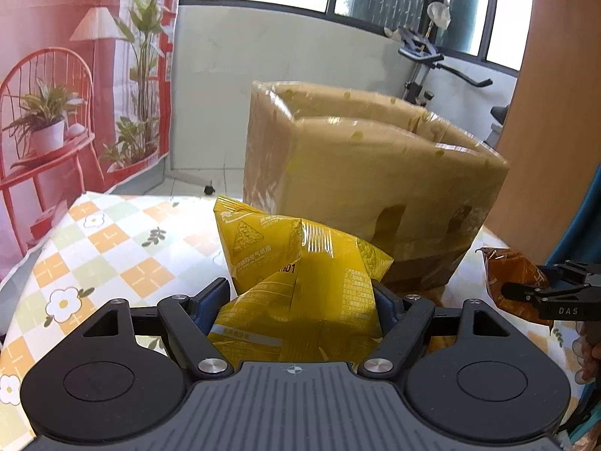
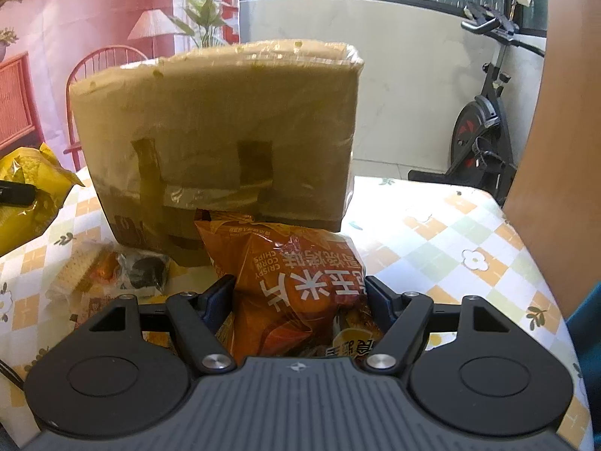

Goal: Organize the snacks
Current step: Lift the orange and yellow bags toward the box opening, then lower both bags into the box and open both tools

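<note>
We take the tall brown cardboard box wrapped in clear tape [image 1: 372,188] as our landmark; it stands open-topped on the table with the orange-and-green checked flower cloth [image 1: 94,248].

On the left of the box, our left gripper [image 1: 302,297] has its jaws pressed against both flanks of a puffy yellow foil chip bag [image 1: 300,274], which fills the gap and stands clear of the cloth, just in front of the box's near wall. Low against the box's front wall, a few small wrapped snacks [image 2: 112,270] lie loose on the cloth, among them a pale wafer pack and a dark one.

On the right, our right gripper [image 2: 298,295] clamps an orange foil bag of crispy corn chips [image 2: 296,274], likewise in front of the box and below its rim. More packets show under it, too hidden to name.

We judge that both bags are gripped and being carried, so the step in hand is moving them to the box. The next move calls for bringing each bag above the rim, over the opening, and only then spreading the jaws; the bags are puffy and slippery, so we would keep the squeeze steady and take them in one at a time.
</note>
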A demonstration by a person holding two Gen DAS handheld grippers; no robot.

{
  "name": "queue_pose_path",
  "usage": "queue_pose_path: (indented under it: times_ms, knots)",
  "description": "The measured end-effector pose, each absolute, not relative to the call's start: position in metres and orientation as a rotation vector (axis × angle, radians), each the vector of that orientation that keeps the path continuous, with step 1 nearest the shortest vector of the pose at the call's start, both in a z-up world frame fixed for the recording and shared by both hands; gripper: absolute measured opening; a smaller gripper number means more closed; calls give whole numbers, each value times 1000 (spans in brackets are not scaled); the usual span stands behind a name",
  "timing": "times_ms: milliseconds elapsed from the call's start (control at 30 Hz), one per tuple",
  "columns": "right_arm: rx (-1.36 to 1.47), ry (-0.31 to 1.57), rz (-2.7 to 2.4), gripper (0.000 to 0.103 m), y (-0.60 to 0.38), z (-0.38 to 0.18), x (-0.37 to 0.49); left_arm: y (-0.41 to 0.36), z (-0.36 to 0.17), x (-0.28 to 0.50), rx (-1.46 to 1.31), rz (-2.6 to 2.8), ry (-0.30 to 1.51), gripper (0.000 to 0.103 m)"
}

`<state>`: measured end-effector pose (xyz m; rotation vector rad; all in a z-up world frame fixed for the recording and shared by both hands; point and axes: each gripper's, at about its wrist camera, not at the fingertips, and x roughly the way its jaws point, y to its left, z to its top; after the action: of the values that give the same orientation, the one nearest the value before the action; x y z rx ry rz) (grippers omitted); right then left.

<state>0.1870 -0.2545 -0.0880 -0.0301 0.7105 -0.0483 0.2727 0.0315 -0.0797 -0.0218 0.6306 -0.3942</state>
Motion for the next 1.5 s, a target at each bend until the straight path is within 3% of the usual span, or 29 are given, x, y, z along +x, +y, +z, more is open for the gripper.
queue_pose_path:
  times_ms: [833, 1133, 1500]
  knots:
    - [-50, 466, -28, 75, -255, 9, 177, 15, -12, 268, -7, -427, 439, 80]
    - [-70, 404, 24, 75, -248, 40, 218, -3, 6, 300, -18, -437, 404, 80]
    - [16, 397, 63, 75, -253, 35, 295, -29, 12, 360, -38, -414, 418, 80]
